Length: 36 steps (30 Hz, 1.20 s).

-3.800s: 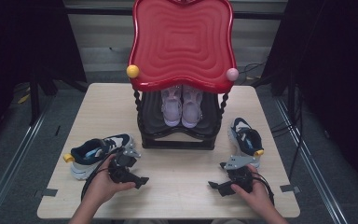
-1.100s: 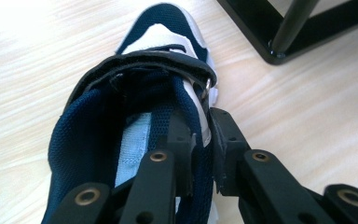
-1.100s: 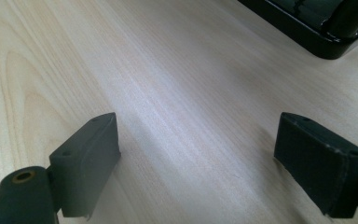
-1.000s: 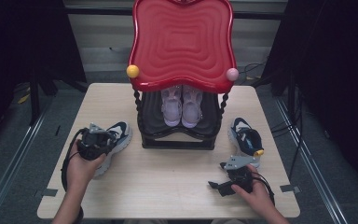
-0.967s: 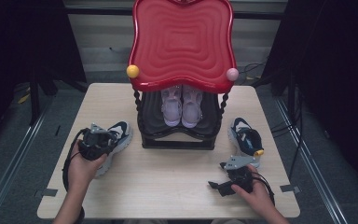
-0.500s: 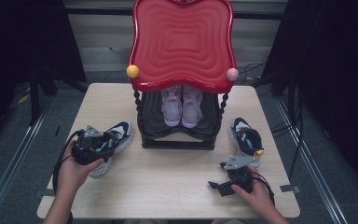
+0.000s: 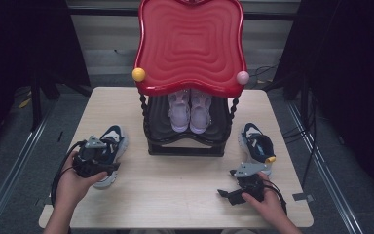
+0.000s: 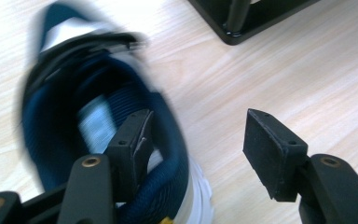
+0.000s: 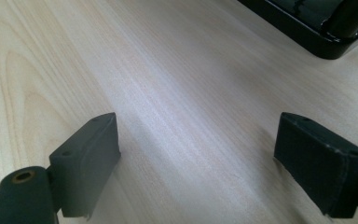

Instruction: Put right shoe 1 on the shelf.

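**Desk:** What are the hands doing at the wooden table (image 7: 175, 195)?

**Photographer:** Both forearms come in from the near edge. The left hand (image 7: 73, 183) is wrapped around the left gripper (image 7: 97, 158) and angled forward toward the table's left side, so the tool sits over the blue-and-white sneaker (image 7: 108, 153) lying there. The right hand (image 7: 268, 200) rests low near the front right edge and points the right gripper (image 7: 226, 194) leftward across bare wood.

**Desk:** Does the left gripper have hold of the shoe?

**Photographer:** No. Its jaws have just been opening and now stand about halfway apart. In the left gripper view, one jaw sits inside the sneaker's (image 8: 98, 140) opening, against the padded blue collar, and the other hangs over bare wood beside the shoe. The collar's wall lies between them, but the outer pad is clear of it, so nothing is pinched.

**Desk:** And the right gripper?

**Photographer:** Spread wide and holding nothing, with just wood grain between the jaws in the right gripper view, and a corner of the black rack base (image 9: 317, 32) beyond.

**Desk:** What else is on the table?

**Photographer:** A second blue sneaker (image 7: 257, 146) lies on the right side, just beyond the right gripper. At the centre, a red-topped shoe rack (image 7: 190, 44) holds a pair of pale lilac sneakers (image 7: 190, 109) on its lower shelf.
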Each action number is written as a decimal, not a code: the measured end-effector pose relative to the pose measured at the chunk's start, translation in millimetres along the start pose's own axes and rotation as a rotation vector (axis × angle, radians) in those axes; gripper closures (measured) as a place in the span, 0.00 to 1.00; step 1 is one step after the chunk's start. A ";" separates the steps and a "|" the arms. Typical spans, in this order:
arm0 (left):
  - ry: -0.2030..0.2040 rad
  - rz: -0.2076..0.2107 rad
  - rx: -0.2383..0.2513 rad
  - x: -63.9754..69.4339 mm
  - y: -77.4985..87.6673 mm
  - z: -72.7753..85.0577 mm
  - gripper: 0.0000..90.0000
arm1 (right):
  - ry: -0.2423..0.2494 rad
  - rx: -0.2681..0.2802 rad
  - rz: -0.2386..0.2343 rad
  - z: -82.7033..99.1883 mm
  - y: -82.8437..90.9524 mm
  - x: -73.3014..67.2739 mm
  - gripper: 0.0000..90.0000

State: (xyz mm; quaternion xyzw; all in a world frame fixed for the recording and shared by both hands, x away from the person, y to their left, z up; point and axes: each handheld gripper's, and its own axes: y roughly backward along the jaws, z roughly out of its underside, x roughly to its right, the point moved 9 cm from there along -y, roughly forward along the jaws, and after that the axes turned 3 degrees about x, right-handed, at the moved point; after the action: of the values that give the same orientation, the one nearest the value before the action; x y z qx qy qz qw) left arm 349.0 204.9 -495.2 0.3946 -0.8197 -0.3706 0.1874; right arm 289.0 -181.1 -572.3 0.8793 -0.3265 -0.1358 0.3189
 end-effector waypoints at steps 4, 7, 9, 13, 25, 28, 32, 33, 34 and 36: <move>-0.009 -0.012 -0.006 2.8 -1.8 -0.3 0.44 | 0.000 0.000 0.000 0.0 0.0 0.0 0.15; -0.011 -0.012 -0.002 1.3 -2.5 0.0 0.45 | 0.000 0.000 0.000 0.0 0.0 0.0 0.15; -0.006 -0.007 -0.001 0.6 -2.2 0.1 0.47 | 0.000 0.000 0.001 0.0 0.0 0.1 0.15; -0.005 -0.016 -0.002 0.0 -2.7 0.3 0.51 | 0.002 0.002 0.000 -0.2 -0.2 0.2 0.15; 0.018 -0.036 0.000 4.3 -0.4 -4.1 0.85 | 0.000 0.000 0.000 0.0 0.0 0.0 0.15; 0.039 -0.029 0.030 6.6 -2.3 -10.2 0.86 | 0.000 0.000 0.000 0.0 0.0 0.0 0.15; 0.052 -0.007 0.073 14.2 -5.5 -20.9 0.86 | 0.000 0.000 0.000 0.0 0.0 0.0 0.15; 0.050 0.002 0.073 16.3 -5.6 -22.3 0.86 | -0.001 0.000 0.001 0.0 0.0 0.0 0.15; 0.053 0.012 0.081 20.6 -6.8 -25.1 0.86 | -0.002 0.000 0.000 0.0 0.0 -0.1 0.15; 0.037 0.033 0.084 30.1 -10.3 -28.8 0.86 | 0.000 0.000 0.000 0.0 0.0 0.0 0.15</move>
State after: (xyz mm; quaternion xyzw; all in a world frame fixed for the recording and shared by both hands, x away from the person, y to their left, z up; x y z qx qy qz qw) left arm 352.9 163.7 -483.7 0.3951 -0.8373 -0.3255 0.1919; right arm 289.0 -181.1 -572.3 0.8793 -0.3267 -0.1359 0.3188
